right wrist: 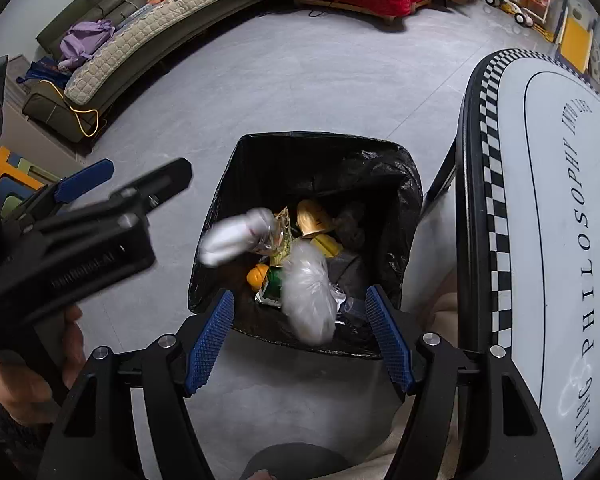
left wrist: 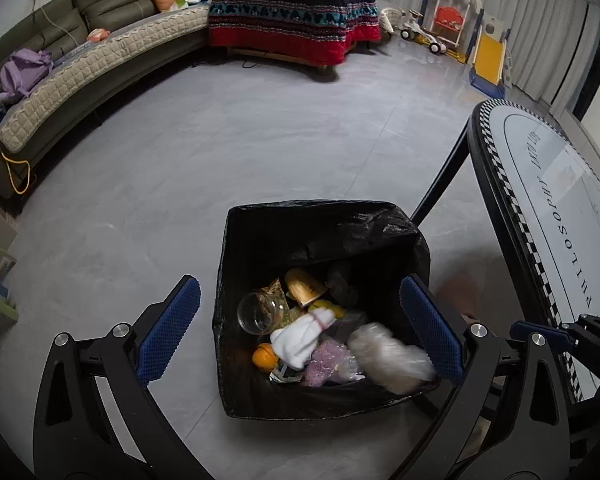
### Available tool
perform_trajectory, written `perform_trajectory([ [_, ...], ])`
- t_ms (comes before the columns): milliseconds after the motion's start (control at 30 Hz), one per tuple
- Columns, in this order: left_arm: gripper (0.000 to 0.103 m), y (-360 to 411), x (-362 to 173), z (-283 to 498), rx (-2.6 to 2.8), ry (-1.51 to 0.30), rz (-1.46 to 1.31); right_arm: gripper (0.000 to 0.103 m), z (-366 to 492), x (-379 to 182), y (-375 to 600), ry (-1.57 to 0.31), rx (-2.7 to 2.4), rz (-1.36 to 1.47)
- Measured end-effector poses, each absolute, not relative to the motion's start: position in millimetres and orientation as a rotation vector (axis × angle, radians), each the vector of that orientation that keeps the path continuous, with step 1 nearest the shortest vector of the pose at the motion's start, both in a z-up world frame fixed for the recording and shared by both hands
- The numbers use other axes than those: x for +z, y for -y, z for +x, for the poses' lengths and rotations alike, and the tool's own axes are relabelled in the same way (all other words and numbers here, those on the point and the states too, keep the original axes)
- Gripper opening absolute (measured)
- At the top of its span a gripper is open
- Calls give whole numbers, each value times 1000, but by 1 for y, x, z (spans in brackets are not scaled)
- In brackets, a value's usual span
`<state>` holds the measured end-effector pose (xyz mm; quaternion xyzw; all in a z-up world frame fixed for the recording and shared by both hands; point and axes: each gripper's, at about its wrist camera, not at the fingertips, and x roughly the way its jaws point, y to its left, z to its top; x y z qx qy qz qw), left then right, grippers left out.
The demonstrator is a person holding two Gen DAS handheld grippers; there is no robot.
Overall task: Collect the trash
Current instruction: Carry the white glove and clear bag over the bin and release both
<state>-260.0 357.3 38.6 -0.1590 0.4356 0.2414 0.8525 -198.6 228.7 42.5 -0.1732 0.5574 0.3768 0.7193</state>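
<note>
Both your grippers, left gripper (left wrist: 300, 328) and right gripper (right wrist: 300, 342), open, empty | bin (right wrist: 260, 148) below jaws | blurred plastic wrap (right wrist: 310, 300) looks light, crinkly; pinch bunched middle

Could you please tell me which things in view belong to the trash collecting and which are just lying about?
Part of the job:
- bin with black liner
- blurred white wad falling in
- blurred white piece falling in
- trash inside: glass jar, gold cup
- left tongs and right tongs, both open

Just lying about:
- sofa
- purple bag
- toy slide
- round table
</note>
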Motion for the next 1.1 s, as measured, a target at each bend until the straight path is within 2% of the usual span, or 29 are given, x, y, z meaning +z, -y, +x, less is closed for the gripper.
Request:
perform_trajectory([
  [533,97,-353,46,-256,492,-902,-339,69,-193,51,-213,-1228,847,-331],
  [1100,97,-288,89,-203,376,-867,-273,70,-156,91,-143,-1149,767,-269],
])
